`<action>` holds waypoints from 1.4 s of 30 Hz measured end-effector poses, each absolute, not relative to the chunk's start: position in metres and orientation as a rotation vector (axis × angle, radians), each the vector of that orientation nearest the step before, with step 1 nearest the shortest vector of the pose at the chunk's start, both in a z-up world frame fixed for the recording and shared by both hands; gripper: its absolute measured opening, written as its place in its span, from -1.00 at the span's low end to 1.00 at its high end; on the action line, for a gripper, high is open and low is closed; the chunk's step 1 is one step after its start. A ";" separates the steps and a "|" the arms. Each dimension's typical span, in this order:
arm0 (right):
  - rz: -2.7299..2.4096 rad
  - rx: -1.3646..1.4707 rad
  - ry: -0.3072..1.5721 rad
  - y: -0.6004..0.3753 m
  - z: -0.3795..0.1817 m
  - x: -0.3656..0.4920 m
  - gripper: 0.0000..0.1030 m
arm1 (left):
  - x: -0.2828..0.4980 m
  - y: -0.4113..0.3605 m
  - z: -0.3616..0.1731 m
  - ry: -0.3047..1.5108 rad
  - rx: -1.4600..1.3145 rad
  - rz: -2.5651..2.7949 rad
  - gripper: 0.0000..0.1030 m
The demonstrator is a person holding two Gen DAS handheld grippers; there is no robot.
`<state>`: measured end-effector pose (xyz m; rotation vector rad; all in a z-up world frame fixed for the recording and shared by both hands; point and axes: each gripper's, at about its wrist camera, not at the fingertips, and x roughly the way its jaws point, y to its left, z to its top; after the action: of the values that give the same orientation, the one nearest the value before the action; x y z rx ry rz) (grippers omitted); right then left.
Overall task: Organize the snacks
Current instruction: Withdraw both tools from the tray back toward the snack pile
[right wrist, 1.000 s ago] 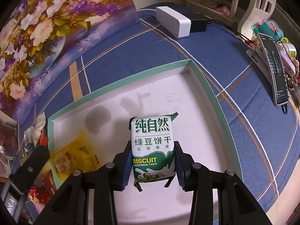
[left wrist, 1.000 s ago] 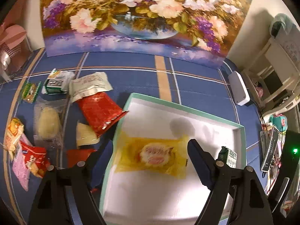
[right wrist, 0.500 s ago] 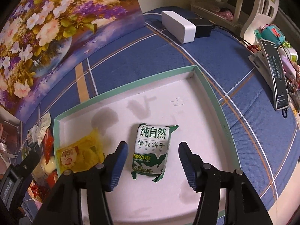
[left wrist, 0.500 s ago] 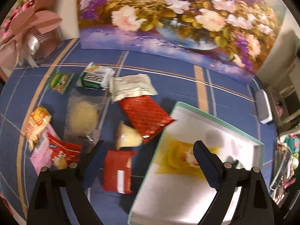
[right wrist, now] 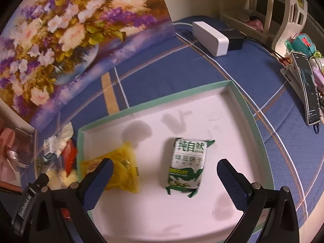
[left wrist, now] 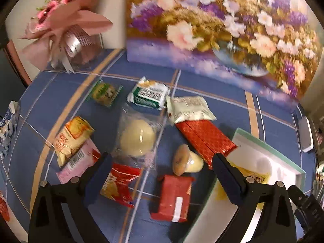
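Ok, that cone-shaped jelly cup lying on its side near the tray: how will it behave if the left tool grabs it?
The jelly cup will probably roll or pivot when nudged. Its smooth tapered plastic may squirt out of the pads.

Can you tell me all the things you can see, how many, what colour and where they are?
tray: 1, white with green rim, on the blue cloth
green biscuit pack: 1, green and white, lying in the tray
yellow snack pack: 1, yellow, in the tray's left part
loose snacks on the cloth: about ten, left of the tray, among them a red foil pack, a round pale bun in clear wrap, a green and white pack and a red pack
flower painting: 1, purple and white, standing behind the tray
white box: 1, far right on the cloth
pink bouquet: 1, far left corner
left gripper: open, over the loose snacks
right gripper: open, jaws just opened, biscuit pack lies free between them
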<state>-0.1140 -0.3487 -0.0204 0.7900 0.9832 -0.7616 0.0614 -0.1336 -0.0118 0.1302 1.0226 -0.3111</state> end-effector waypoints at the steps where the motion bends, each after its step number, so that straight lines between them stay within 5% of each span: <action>1: -0.750 0.790 0.973 -0.347 -0.019 -0.113 1.00 | 0.062 -0.130 -0.011 1.018 0.117 -0.318 0.91; 27: -0.489 0.668 0.861 -0.266 0.015 -0.055 1.00 | 0.078 -0.024 0.040 0.909 -0.022 -0.271 0.91; 42: -0.278 0.553 0.926 -0.187 0.020 -0.009 0.99 | 0.097 0.051 0.027 0.997 -0.063 -0.152 0.91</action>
<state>-0.0086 -0.1870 0.0199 0.5533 0.9257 -0.2776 0.0970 0.0510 0.0269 -0.0634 0.9971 -0.1519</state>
